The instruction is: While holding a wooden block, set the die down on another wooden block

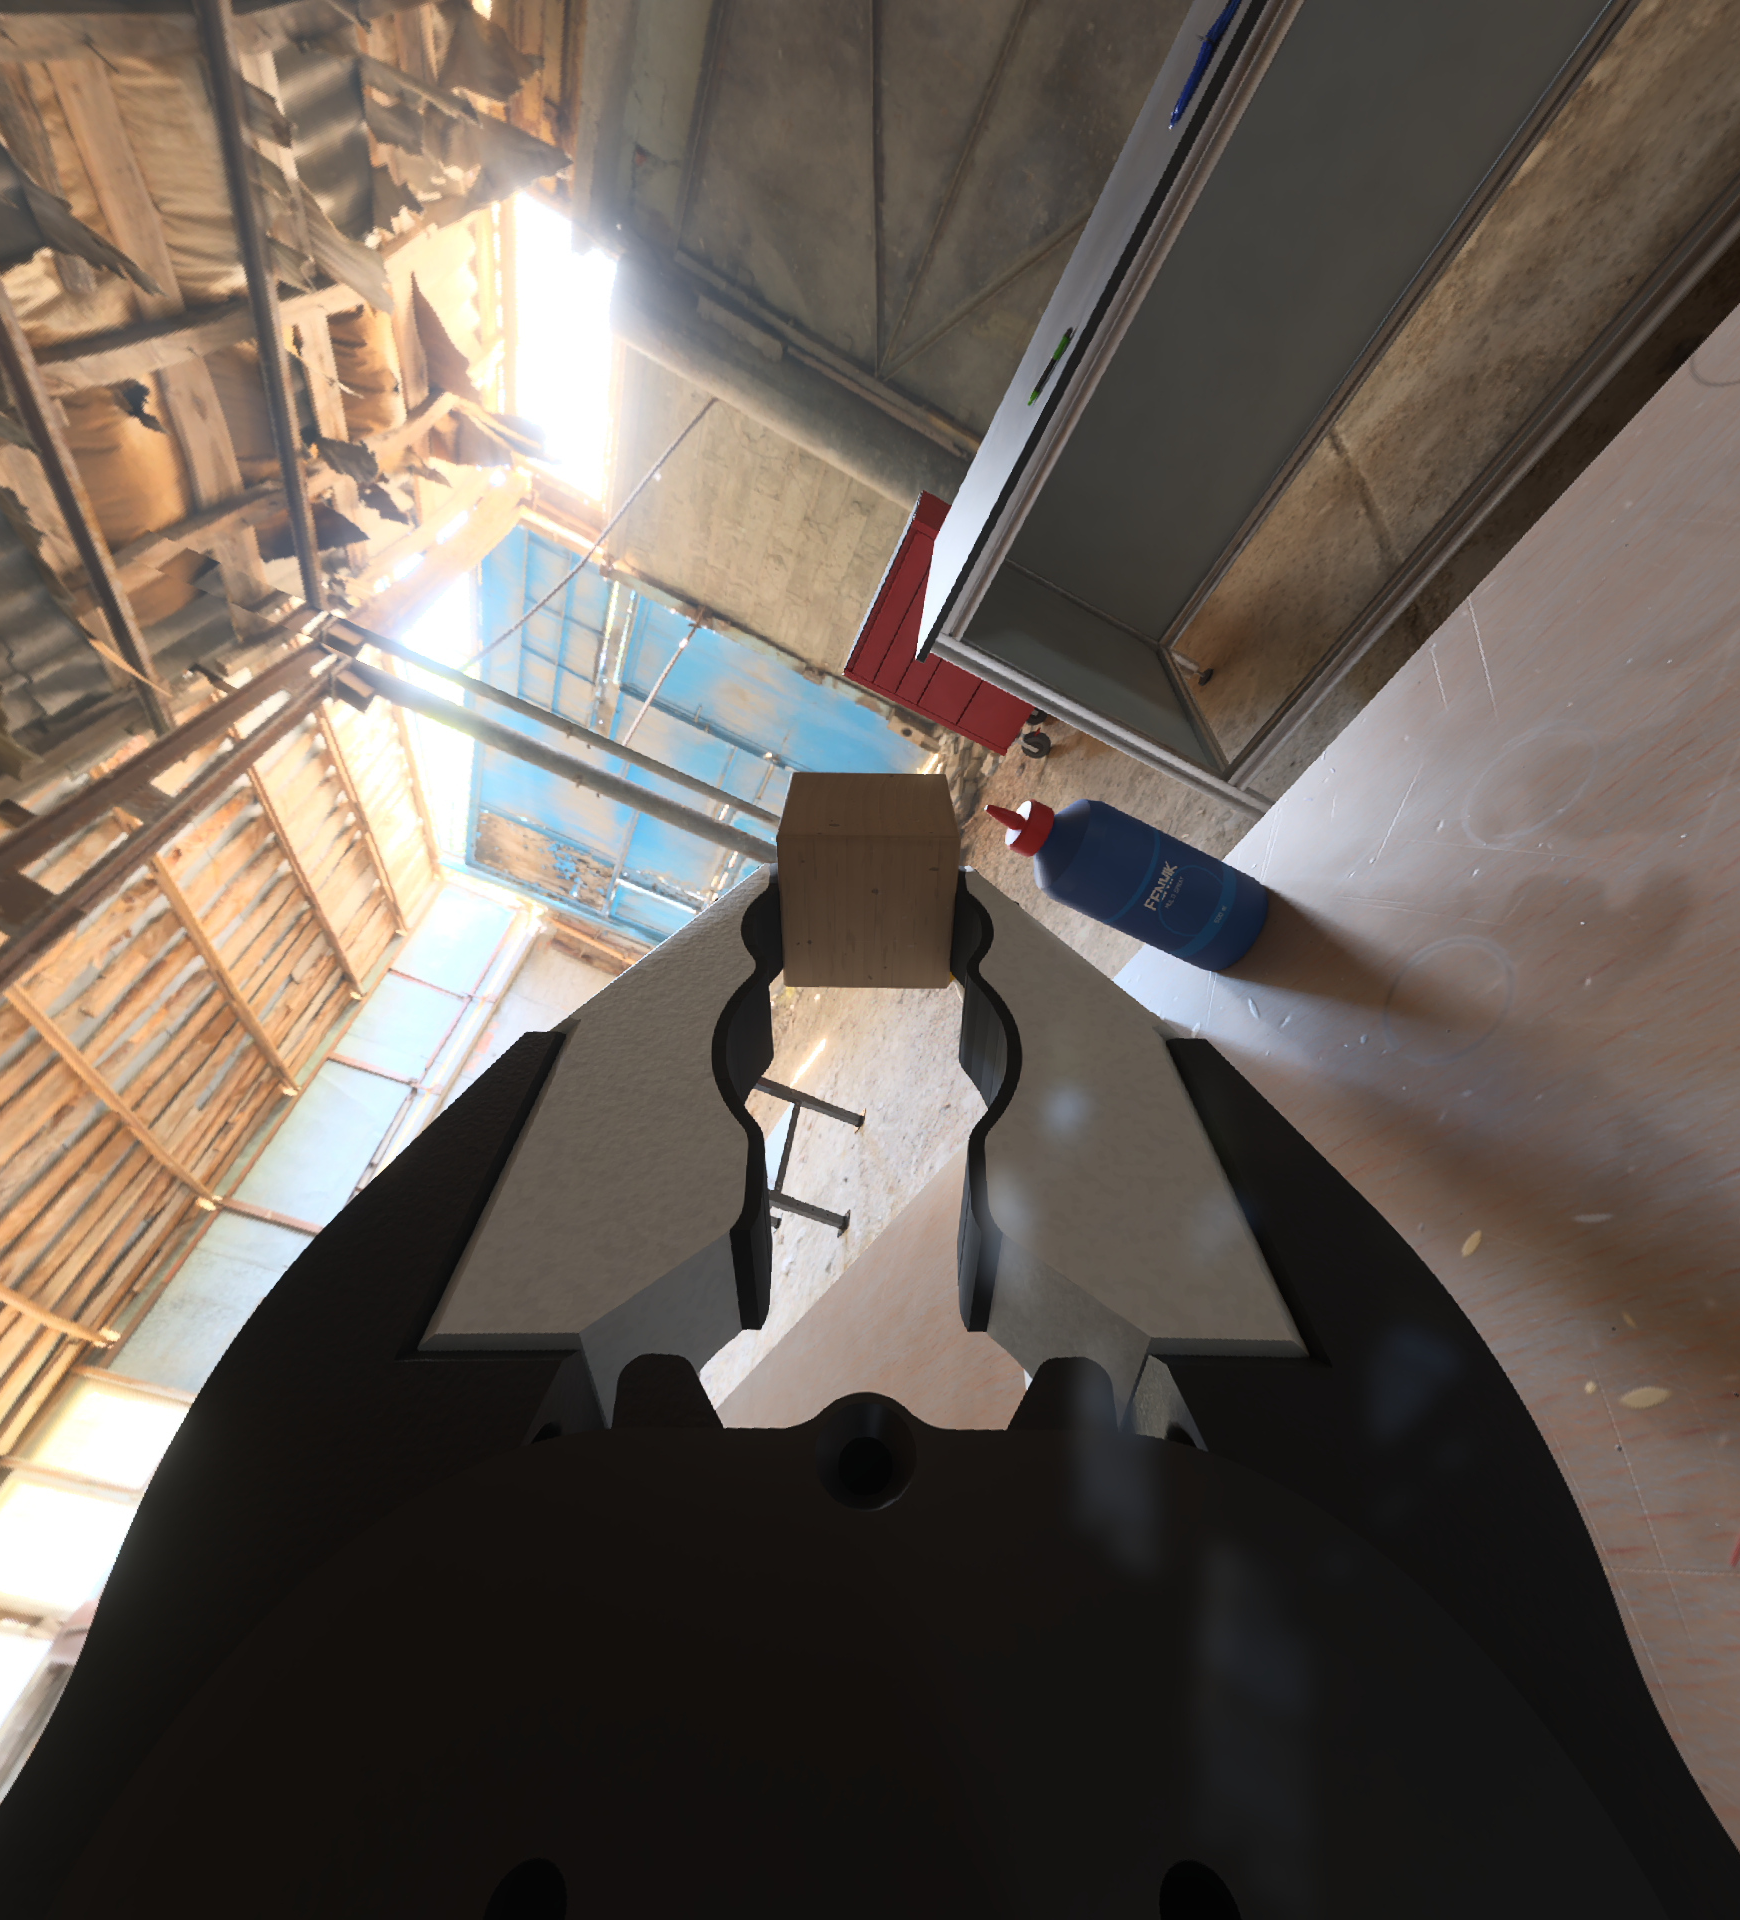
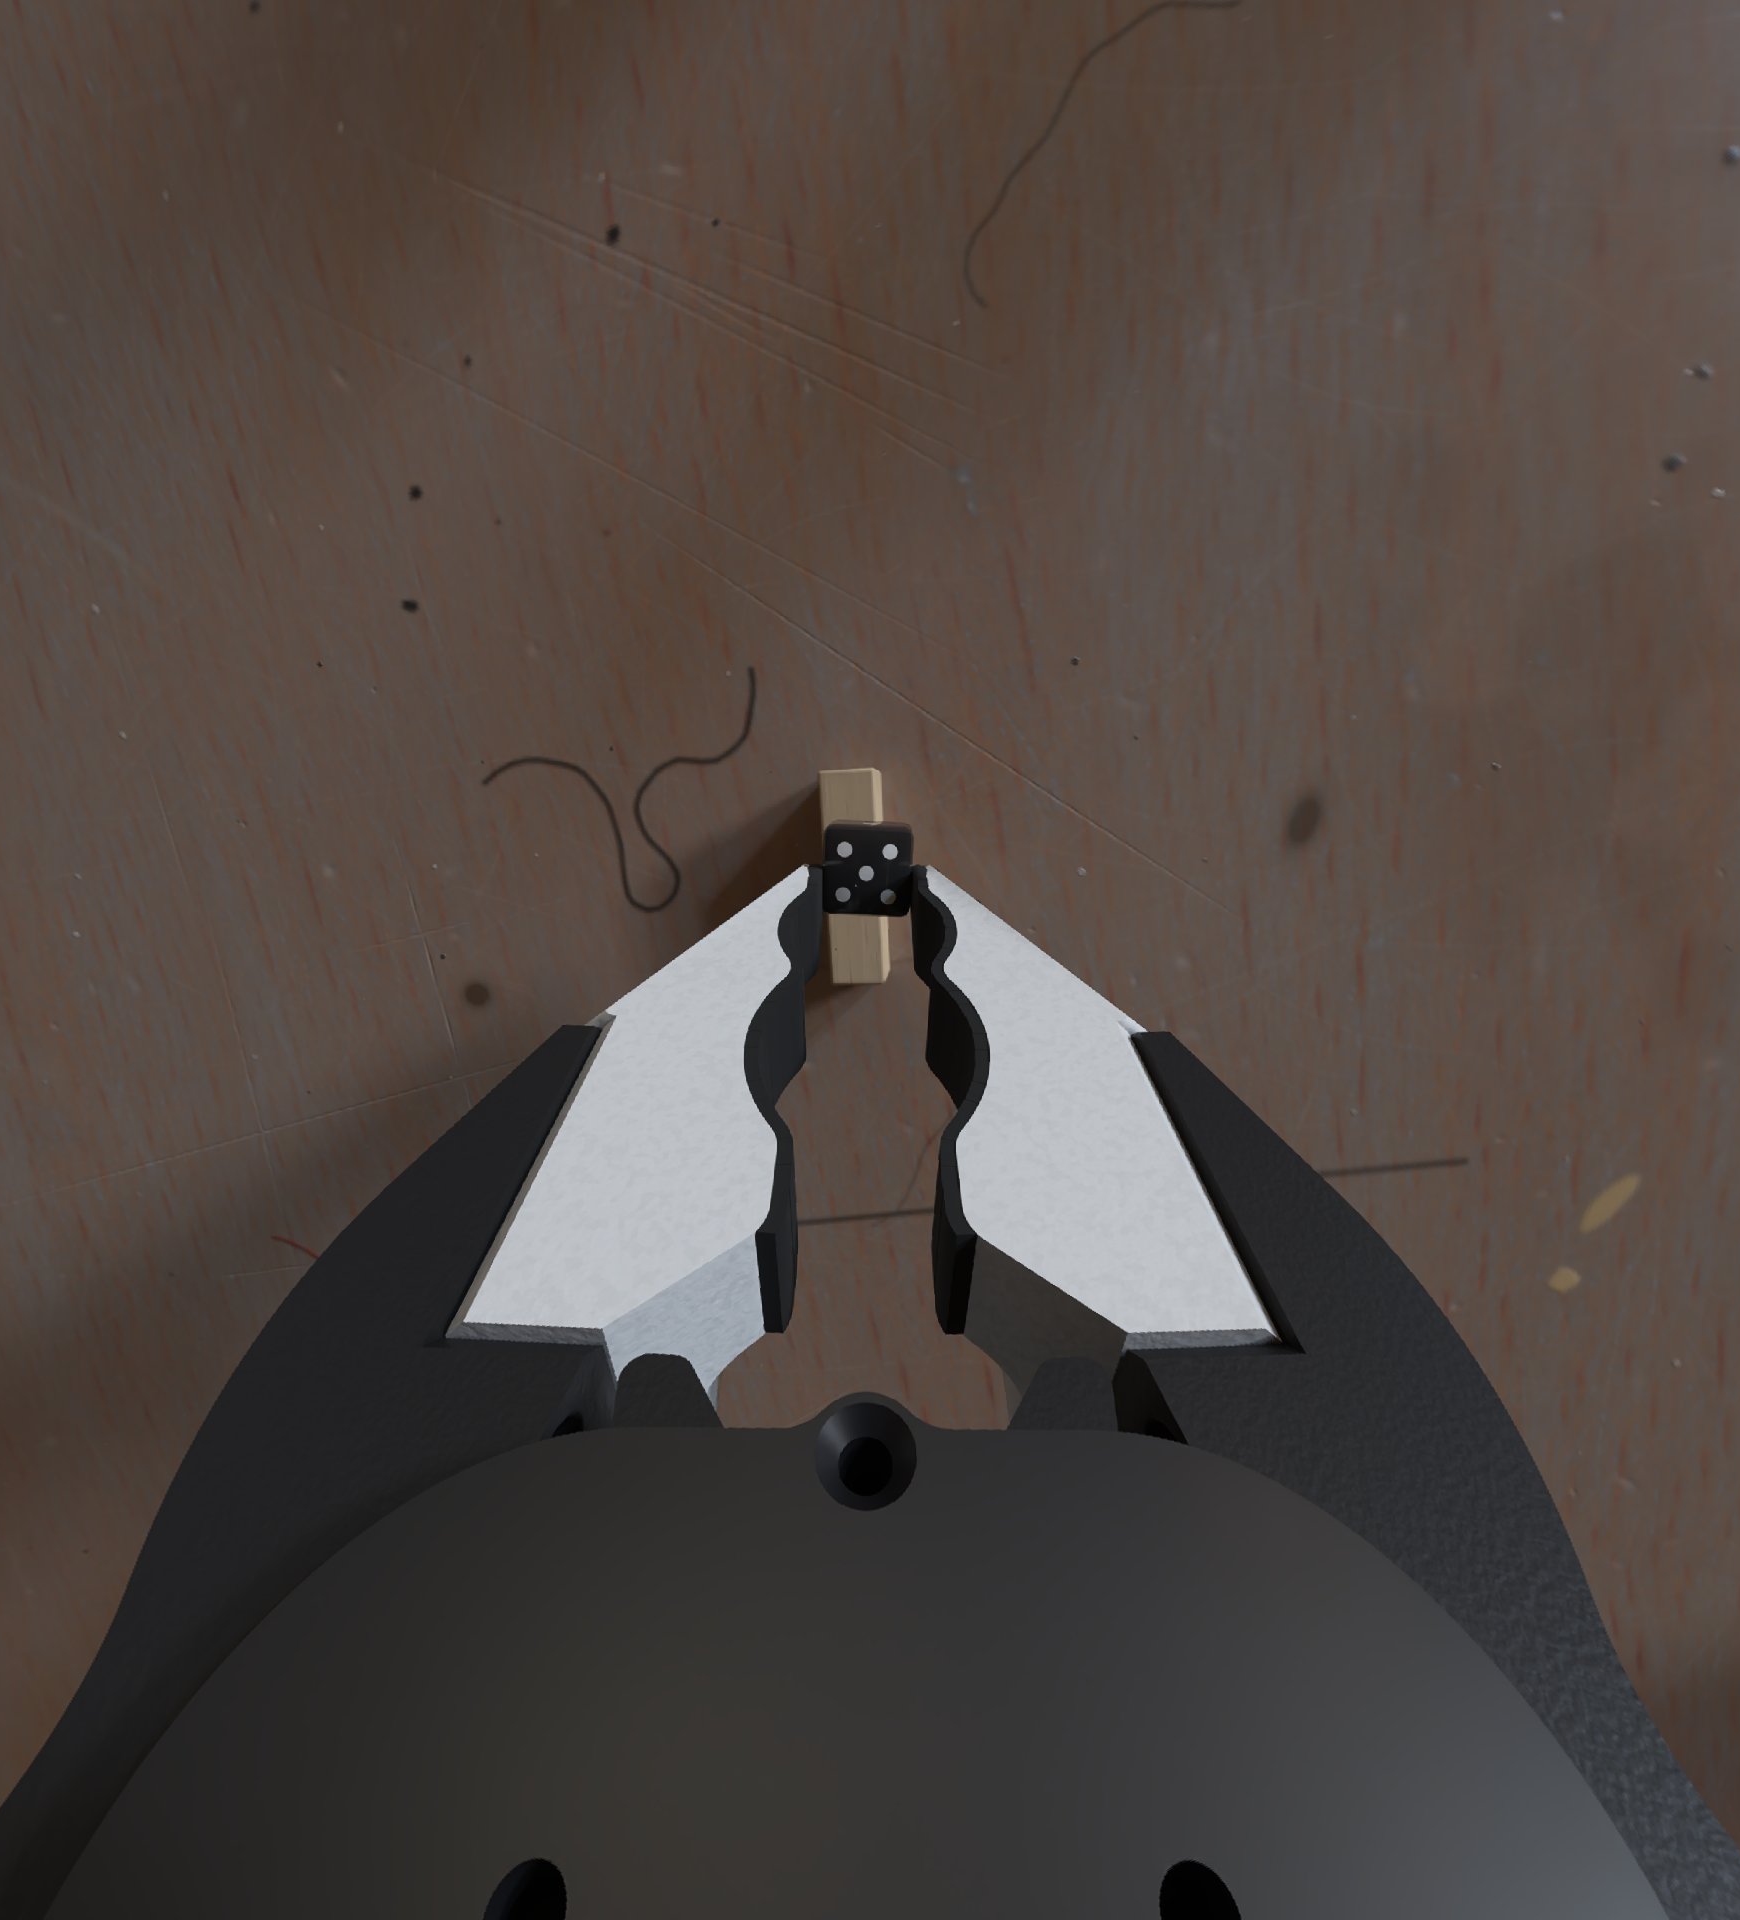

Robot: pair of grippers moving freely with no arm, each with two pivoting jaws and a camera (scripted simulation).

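Rough shed interior fills the left wrist view: torn corrugated roofing and timber slats on the left, blue panels far off, all tilted hard sideways. Pale scratched desk [image 1: 1572,935] runs up the right side of this view. Left gripper [image 1: 868,914] clamps a cube-shaped wooden block [image 1: 866,883] between its fingertips, both pads pressed flat against the block's sides; the block is held clear of the desk, with shed floor showing behind it. Just right of the block, farther off, a blue bottle [image 1: 1152,885] with a red nozzle cap stands on the desk near its edge. Beyond it, a red cabinet [image 1: 913,634] and a large grey-and-white panel [image 1: 1250,416] sit in the background.

Right wrist view looks straight down on the same desk [image 2: 1261,520], here brown, scratched and flecked, with dark squiggly pen lines left of centre and near the top. Right gripper [image 2: 867,894] is closed on a black die [image 2: 867,871] with white pips, five showing on the face toward the camera. Directly under the die lies a narrow oblong wooden block [image 2: 855,954], pale, its long axis running near-to-far; its ends stick out beyond the die on both sides. Whether the die touches that block or hangs just above it cannot be told from this angle.
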